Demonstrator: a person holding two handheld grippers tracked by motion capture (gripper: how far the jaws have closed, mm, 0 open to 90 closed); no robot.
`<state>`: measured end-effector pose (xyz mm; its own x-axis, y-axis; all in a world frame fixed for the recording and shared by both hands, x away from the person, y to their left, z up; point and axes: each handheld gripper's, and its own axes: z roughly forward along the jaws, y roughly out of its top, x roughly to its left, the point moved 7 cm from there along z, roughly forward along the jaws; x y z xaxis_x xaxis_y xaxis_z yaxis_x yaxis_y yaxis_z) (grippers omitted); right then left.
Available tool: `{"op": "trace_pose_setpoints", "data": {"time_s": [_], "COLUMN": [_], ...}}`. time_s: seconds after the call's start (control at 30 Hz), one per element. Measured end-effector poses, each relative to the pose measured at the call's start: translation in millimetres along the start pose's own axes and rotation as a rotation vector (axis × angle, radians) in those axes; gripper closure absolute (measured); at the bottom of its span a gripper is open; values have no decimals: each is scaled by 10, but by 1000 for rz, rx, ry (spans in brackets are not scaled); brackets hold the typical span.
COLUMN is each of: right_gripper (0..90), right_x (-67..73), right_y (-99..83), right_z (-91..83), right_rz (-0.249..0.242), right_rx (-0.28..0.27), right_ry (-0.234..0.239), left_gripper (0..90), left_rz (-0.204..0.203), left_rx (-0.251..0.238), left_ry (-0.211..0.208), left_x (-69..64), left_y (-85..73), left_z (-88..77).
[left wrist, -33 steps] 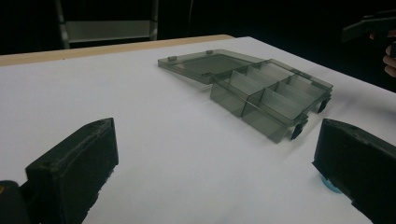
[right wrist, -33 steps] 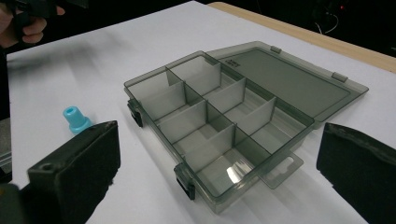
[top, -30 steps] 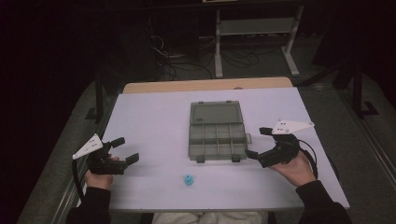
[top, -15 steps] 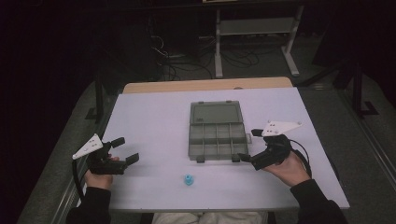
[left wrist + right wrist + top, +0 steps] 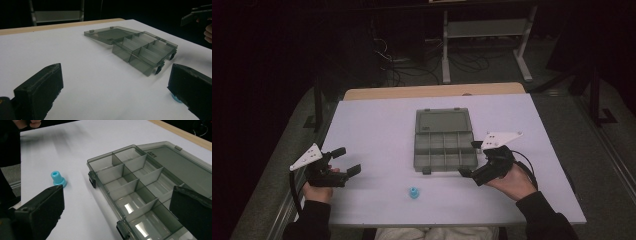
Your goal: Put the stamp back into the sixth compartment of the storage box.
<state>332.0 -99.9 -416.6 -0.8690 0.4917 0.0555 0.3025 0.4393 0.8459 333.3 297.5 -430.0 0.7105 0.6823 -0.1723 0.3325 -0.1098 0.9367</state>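
Compared with a second earlier, the right gripper (image 5: 471,159) is seen lower and further left in the high view, brought from the right of the frame toward the lower right corner of the open grey compartment box (image 5: 445,148). Its jaws are spread wide, with nothing between them. In the right gripper view the box (image 5: 140,192) lies ahead and to the right between the jaws, its compartments all appearing empty, with the lid folded flat behind.

The small blue cap-like piece (image 5: 413,192) is unmoved; it stands on the white counter (image 5: 377,130) below the box, in the lower middle of the high view, apart from the box and both grippers. In the right gripper view the piece (image 5: 58,179) is seen just above the left jaw, upright, to the left of the box's near latch.

The left gripper (image 5: 348,161) is held at the lower left of the high view, in the same spot as before, jaws likewise apart and empty. In the left gripper view a sliver of the blue piece (image 5: 176,98) peeks out under the right jaw.

The shift is judged as an approach: the right gripper is being turned toward the blue piece, probably for picking it up and placing it in a compartment. No grasp is made yet.
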Motion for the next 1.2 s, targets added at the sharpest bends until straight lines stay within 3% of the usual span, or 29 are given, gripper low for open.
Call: {"op": "trace_pose_setpoints", "data": {"time_s": [1.2], "right_gripper": [0], "right_x": [288], "right_y": [32], "right_z": [287], "right_rz": [-57], "right_rx": [59], "right_ry": [84], "left_gripper": [0], "left_rz": [0], "left_rx": [2], "left_ry": [-5], "left_x": [-8], "left_y": [0], "left_z": [5]}}
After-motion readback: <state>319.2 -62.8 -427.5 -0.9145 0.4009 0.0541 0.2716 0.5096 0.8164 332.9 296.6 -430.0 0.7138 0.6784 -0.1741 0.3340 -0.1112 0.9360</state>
